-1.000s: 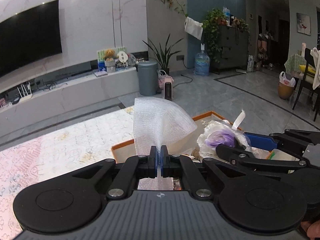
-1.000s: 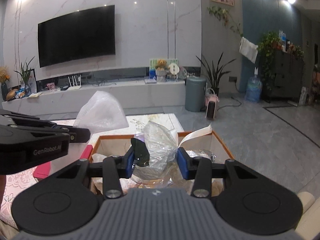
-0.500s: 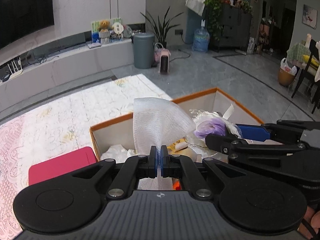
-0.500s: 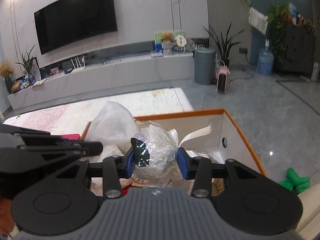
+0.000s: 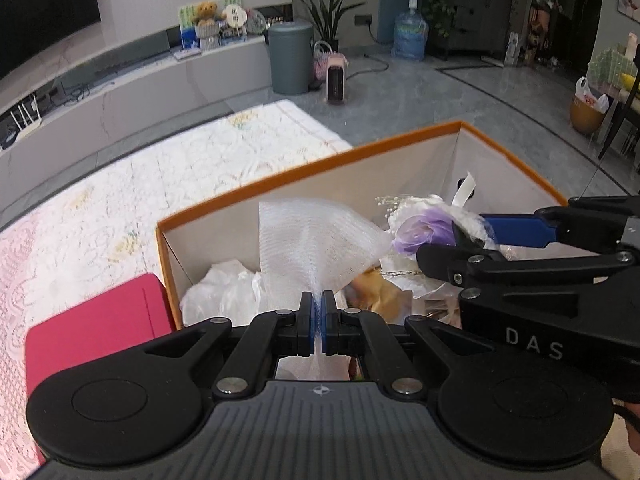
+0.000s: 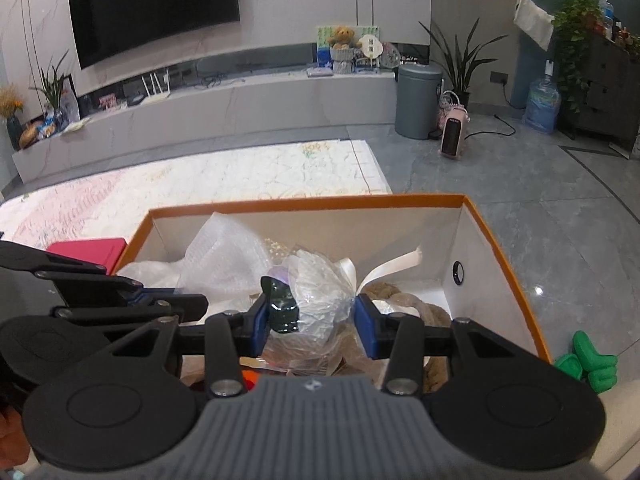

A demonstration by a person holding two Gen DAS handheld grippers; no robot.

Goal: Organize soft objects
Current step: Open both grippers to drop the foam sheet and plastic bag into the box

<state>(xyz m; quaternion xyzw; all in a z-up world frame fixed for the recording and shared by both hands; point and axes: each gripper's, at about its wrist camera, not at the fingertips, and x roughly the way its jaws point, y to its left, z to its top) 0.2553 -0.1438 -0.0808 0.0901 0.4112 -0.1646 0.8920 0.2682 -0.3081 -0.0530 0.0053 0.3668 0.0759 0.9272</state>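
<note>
An orange-rimmed white box [image 5: 304, 176] [image 6: 500, 240] holds soft items. My left gripper [image 5: 318, 322] is shut on a white foam mesh sheet [image 5: 316, 244], held over the box's left part; the sheet also shows in the right wrist view [image 6: 224, 264]. My right gripper [image 6: 310, 320] is shut on a clear-wrapped bouquet [image 6: 320, 296] with a purple flower [image 5: 424, 232] and a white ribbon [image 6: 384, 270], low inside the box. A crumpled clear plastic bag [image 5: 224, 292] and a brown plush [image 6: 424, 308] lie in the box.
A red flat case [image 5: 96, 320] lies left of the box on a patterned cloth [image 5: 120, 192]. A green toy hand [image 6: 588, 364] lies on the grey floor right of the box. A TV bench, bin and heater stand far behind.
Both grippers have moved down and forward with their loads, from above the box rim to inside the box. Both stay shut on the same items.
</note>
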